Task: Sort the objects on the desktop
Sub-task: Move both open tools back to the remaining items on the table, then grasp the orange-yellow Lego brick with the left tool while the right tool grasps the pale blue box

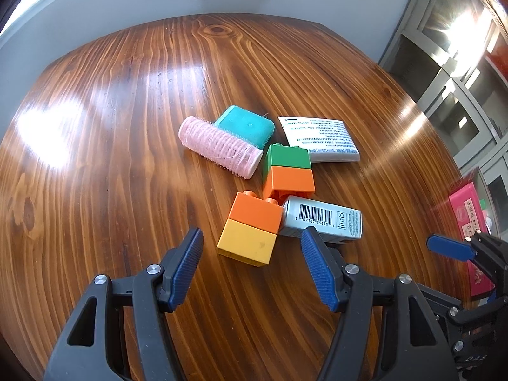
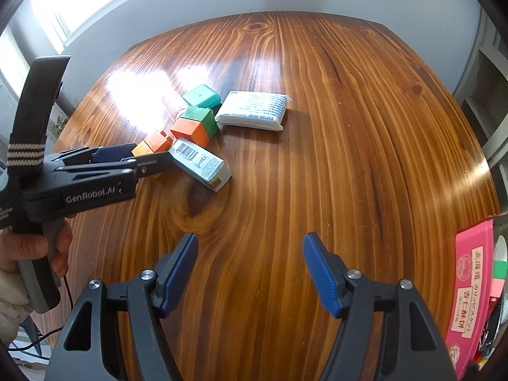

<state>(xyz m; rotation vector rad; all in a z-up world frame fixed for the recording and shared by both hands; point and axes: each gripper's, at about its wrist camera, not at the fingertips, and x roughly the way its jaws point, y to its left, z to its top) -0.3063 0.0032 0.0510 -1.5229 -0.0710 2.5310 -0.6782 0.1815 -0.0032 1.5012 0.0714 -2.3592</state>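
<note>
A cluster of small objects lies mid-table. In the left wrist view my left gripper point(image 1: 252, 243) stands open just short of an orange-and-yellow brick stack point(image 1: 250, 230), the yellow end level with its fingertips. Beside it are a grey barcode box point(image 1: 324, 220), a green-and-orange brick stack point(image 1: 287, 171), a pink hair roller point(image 1: 219, 147), a teal case point(image 1: 246, 125) and a white printed packet point(image 1: 320, 138). In the right wrist view my right gripper point(image 2: 250, 244) hangs open over bare wood, well right of the cluster, with the barcode box point(image 2: 201, 165) and the white packet point(image 2: 254, 111) ahead.
A wooden table point(image 2: 349, 127) carries everything. A pink box with printed labels point(image 2: 470, 285) sits at the table's right edge; the pink box point(image 1: 466, 219) also shows behind the right gripper's finger in the left wrist view. A hand point(image 2: 38, 244) holds the left gripper's handle. Cabinets stand to the right.
</note>
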